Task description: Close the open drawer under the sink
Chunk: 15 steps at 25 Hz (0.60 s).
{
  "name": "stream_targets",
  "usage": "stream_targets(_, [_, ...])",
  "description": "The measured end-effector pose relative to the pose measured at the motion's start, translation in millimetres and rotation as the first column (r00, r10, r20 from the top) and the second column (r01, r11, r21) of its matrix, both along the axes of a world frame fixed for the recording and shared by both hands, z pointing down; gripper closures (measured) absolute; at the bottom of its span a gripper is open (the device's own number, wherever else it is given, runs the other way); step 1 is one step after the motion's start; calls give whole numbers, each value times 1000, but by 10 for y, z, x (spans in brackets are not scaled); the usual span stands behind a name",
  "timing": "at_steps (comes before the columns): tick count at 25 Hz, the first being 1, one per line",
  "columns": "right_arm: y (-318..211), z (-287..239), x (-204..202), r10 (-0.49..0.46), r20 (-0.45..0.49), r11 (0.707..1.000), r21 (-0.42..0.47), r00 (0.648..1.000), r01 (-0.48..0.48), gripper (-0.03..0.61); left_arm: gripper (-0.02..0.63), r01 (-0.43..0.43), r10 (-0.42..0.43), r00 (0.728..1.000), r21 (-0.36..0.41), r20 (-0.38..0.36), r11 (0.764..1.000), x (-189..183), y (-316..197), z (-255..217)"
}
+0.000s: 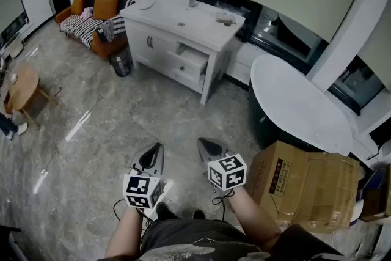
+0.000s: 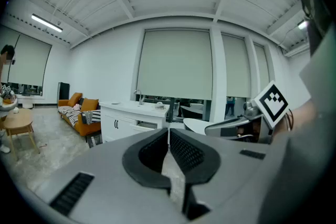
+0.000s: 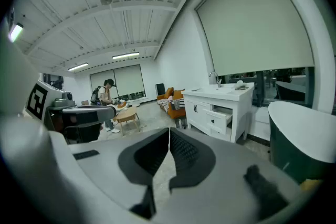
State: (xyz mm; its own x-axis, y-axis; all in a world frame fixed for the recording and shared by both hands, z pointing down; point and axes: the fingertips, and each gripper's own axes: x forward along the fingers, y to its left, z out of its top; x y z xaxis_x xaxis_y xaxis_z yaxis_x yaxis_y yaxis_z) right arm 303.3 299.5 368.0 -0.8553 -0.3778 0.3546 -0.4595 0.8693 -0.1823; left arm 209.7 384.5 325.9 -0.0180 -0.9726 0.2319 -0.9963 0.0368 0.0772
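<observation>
A white vanity cabinet (image 1: 183,40) with a sink and faucet stands across the room. Its upper right drawer (image 1: 191,62) is pulled partly out; the same open drawer (image 3: 221,116) shows in the right gripper view. My left gripper (image 1: 157,150) and right gripper (image 1: 202,145) hover side by side over the floor near the person's body, well short of the vanity. Both are shut with nothing between the jaws. In the left gripper view the left gripper (image 2: 168,131) points toward the vanity (image 2: 134,118).
An orange sofa (image 1: 95,18) and a small dark bin (image 1: 121,62) stand left of the vanity. A white-and-dark bathtub (image 1: 293,107) and a cardboard box (image 1: 308,183) lie to the right. A round wooden table (image 1: 23,87) sits far left; a person (image 3: 107,97) stands beyond it.
</observation>
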Motion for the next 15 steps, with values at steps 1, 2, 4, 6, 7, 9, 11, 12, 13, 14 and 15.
stream_targets(1, [12,1,-3,-1,-1,1000,2,1000,1,549,589,3,-3,1000,0,-3,1000,-9,4,3])
stream_targets(2, [24,2,-8,-3,-2,1000,4,1000,3,549,591,6,-6,1000,1,-6,1000,-20,7,6])
stream_targets(4, [47,6,-36,-8,-7,1000,8,1000,8,549,591,6,-6,1000,3,-11,1000,-50,15,3])
stream_targets(6, [65,8,-80,-11,-13,1000,10,1000,11,549,591,2,-1,1000,7,-16,1000,-88,24,-8])
stream_targets(7, [71,8,-104,-11,-15,1000,10,1000,11,549,591,0,0,1000,7,-18,1000,-111,28,-11])
stream_targets(9, [82,9,-160,-9,-15,1000,11,1000,9,549,591,-1,1,1000,5,-17,1000,-169,38,-2])
stream_targets(11, [93,17,-224,-4,-15,1000,12,1000,4,549,591,-6,6,1000,5,-20,1000,-235,56,26])
stream_targets(12, [100,23,-259,1,-16,1000,12,1000,0,549,591,-14,14,999,8,-30,1000,-266,71,39])
stream_targets(13, [107,29,-297,6,-17,1000,10,1000,-6,551,589,-26,27,999,13,-47,1000,-295,88,51])
stream_targets(14, [114,36,-337,13,-16,1000,7,1000,-13,551,591,-39,40,997,17,-66,999,-328,107,61])
stream_targets(15, [118,44,-378,22,-13,1000,2,1000,-22,551,591,-47,49,996,19,-79,999,-370,124,70])
